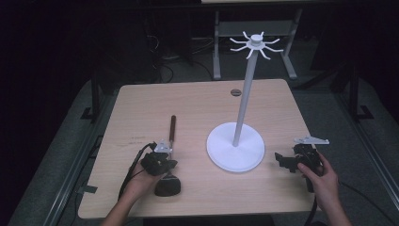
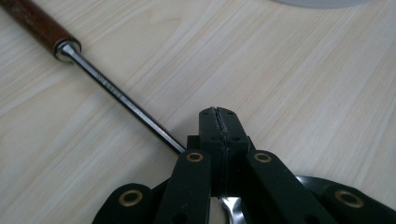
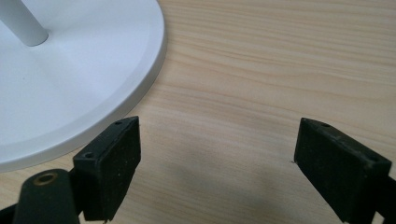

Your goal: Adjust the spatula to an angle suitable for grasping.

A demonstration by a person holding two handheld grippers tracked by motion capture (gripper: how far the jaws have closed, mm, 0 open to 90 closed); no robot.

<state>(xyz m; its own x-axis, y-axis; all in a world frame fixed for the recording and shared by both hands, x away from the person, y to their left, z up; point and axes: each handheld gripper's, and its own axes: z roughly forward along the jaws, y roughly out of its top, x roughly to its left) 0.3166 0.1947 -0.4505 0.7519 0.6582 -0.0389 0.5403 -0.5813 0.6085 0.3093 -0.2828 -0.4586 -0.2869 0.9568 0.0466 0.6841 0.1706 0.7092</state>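
Tabletop (image 1: 141,108) of pale wood takes the middle of the high view, with a white stand (image 1: 235,151) right of centre: a round base, a thin pole rising toward the top of the frame and a ring of curved hooks at its head. Left of the base lies a ladle (image 1: 171,136), its brown handle pointing to the upper part of the frame and its dark bowl at the lower end. The left gripper (image 1: 160,162) sits over the ladle's lower shaft, held by the left hand (image 1: 141,181). At the lower right, the right gripper (image 1: 287,162) is held by the right hand (image 1: 322,176), just beside the base and apart from it

Left gripper view: the left gripper (image 2: 218,122) has its jaws pressed together at centre frame, and a shiny strip of metal shows between them at the bottom edge. The ladle (image 2: 116,95) runs from the upper left down to the jaws, brown handle then steel shaft

Right gripper view: the right gripper (image 3: 217,163) has its jaws spread wide over bare wood, holding nothing. The stand (image 3: 79,74) fills the upper left, its rim near the left jaw
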